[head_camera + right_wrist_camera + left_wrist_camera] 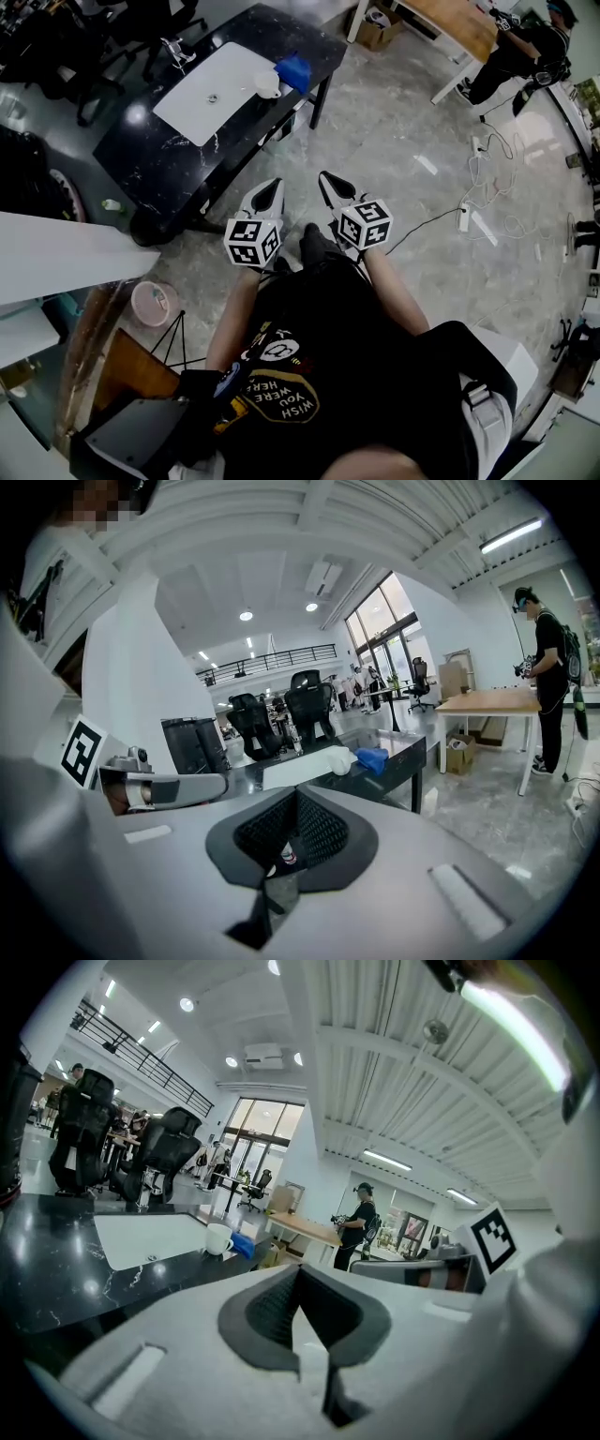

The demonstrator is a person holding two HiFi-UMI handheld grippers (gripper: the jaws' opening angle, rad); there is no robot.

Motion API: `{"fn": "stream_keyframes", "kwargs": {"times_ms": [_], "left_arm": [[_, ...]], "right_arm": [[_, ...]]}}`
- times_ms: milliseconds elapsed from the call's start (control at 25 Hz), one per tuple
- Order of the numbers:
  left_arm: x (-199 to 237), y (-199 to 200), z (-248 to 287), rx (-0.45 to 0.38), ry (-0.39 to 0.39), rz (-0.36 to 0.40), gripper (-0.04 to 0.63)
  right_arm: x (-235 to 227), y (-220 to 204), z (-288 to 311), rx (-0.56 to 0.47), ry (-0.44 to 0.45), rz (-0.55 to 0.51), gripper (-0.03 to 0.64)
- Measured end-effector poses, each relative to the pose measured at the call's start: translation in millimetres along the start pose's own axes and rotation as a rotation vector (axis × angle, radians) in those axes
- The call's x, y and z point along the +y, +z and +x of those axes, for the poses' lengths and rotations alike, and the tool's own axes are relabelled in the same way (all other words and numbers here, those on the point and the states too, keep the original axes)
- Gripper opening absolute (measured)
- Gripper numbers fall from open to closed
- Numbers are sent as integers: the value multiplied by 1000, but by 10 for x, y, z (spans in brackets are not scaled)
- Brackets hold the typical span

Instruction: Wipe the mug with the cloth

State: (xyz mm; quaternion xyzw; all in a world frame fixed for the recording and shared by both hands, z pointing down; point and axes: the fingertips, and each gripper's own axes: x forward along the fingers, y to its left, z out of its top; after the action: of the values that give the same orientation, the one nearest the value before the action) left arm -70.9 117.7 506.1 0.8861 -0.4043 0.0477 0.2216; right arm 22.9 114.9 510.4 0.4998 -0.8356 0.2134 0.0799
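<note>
A white mug (267, 84) stands at the far right end of a black table (159, 155), with a blue cloth (295, 70) crumpled right beside it. Both grippers hang in the air over the floor, well short of the table. My left gripper (274, 186) and my right gripper (328, 178) are side by side, each with jaws shut and nothing between them. In the left gripper view the mug (217, 1238) and cloth (244, 1244) are small beyond the left gripper (300, 1283). From the right gripper (295, 808) the mug (339, 758) and cloth (372, 758) also look distant.
A white mat (211, 89) covers the table's middle. Black office chairs (141, 28) stand behind it. A pink bucket (155, 302) sits on the floor at left. Cables and a power strip (462, 217) lie at right. A person (511, 56) stands by a wooden table (459, 23).
</note>
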Motion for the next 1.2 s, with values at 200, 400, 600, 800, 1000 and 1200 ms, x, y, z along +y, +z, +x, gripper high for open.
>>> {"fn": "stream_keyframes", "kwargs": {"times_ms": [200,400,600,800,1000,1200], "left_arm": [[251,71,340,26,23,-15,5],[619,48,1025,80,62,-19,5],[799,250,1693,89,88,-8,5],[1017,327,2091,92,139,-13,5],[1341,359,2279,124,188,-7,5],[1653,367,2403,137,211,-35,5]], "right_arm": [[-233,64,409,29,23,10,2],[-670,190,947,64,51,-14,2],[-1157,417,1420,112,102,-51,2],[-1480,519,1856,156,176,-80,2],[-1686,535,2320,172,207,-97,3],[-1918,448,2814,248,198,-114,6]]}}
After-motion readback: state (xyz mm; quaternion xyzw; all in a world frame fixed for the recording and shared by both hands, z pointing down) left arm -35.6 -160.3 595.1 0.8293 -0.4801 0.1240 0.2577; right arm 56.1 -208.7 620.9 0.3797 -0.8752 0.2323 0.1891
